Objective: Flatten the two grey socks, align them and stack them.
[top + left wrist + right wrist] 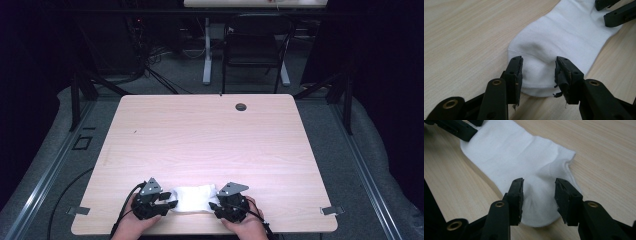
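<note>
Lying flat on the wooden table point(210, 135), the white sock point(192, 198) sits near the table's 6 o'clock edge in the high view, stretched sideways between your two hands. Your left gripper point(538, 72) is at the sock's 9 o'clock end in that view; in the left gripper view its jaws stand apart with one rounded end of the sock lying between them, and the pads do not press on the cloth. Your right gripper point(539, 192) is at the sock's 3 o'clock end; in the right gripper view its jaws are likewise apart, straddling the other rounded end without pinching it. In each gripper view the other gripper's black jaws show at 12 o'clock, over the far end of the sock. Beyond the sock, a small dark round hole point(241, 107) lies near the table's 12 o'clock edge, and a black chair point(255, 47) stands on the floor past it.
</note>
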### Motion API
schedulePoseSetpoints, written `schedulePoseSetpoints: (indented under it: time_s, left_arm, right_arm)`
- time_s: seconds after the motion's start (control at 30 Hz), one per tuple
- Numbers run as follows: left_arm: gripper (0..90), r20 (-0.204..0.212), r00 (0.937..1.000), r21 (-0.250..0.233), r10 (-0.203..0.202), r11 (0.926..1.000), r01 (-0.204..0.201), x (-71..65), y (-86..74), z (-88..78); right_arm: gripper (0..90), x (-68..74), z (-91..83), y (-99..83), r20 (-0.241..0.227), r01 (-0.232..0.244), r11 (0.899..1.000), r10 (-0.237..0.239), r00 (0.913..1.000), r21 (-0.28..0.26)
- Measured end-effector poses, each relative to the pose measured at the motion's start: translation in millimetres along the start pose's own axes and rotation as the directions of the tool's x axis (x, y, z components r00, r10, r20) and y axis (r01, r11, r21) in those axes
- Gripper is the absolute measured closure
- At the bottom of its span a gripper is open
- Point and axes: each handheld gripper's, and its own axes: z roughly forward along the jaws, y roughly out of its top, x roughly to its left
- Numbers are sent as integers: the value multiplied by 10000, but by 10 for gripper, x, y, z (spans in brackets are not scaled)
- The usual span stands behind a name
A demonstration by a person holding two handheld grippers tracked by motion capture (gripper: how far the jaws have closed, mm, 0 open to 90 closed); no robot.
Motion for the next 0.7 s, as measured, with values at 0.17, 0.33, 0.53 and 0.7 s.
schedulePoseSetpoints:
  time_s: [0.17,0.33,0.53,0.7]
  left_arm:
    - [575,-53,10000,-99,59,9999,-60,15,13,24]
    - [576,-83,10000,-196,-4,9998,3,25,44,64]
    - [576,-45,10000,-396,-84,9992,83,57,85,124]
    - [576,-29,9999,-489,-138,9987,137,96,112,154]
  right_arm:
    - [598,-15,8,-4,13,-130,9998,131,9999,-119]
    - [603,-73,11,6,79,-264,9996,265,9996,-118]
    - [606,-157,22,9,151,-538,9980,544,9984,-335]
    - [607,-203,35,20,197,-666,9969,674,9975,-424]
